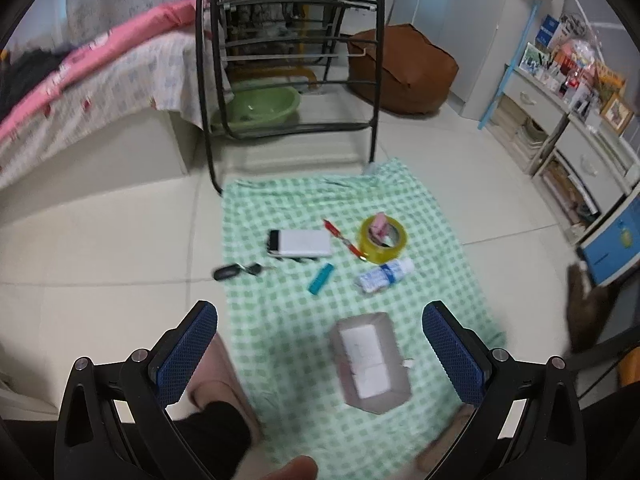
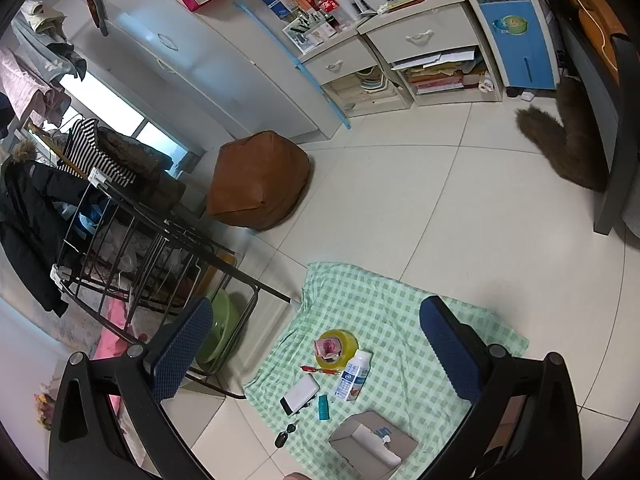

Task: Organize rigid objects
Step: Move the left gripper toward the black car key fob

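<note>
both grippers spread, nothing held — items await sorting.
left gripper (image 1: 320,356) hovers over the open box (image 1: 370,364); power bank (image 1: 300,243), tape roll (image 1: 383,237), tube (image 1: 385,275) lie ahead. right gripper (image 2: 316,356) hangs higher — descend squarely, pinch each item's narrow sides.

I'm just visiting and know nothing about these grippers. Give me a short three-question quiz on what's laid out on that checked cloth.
1. True or false: the left gripper holds the white bottle.
2. What sits inside the yellow tape roll? A) a pink item B) the key fob C) the blue lighter
3. Which item lies off the green checked cloth, on the tiles?

Key:
1. False; both it and the right gripper are open and empty.
2. A
3. The black key fob.
</note>
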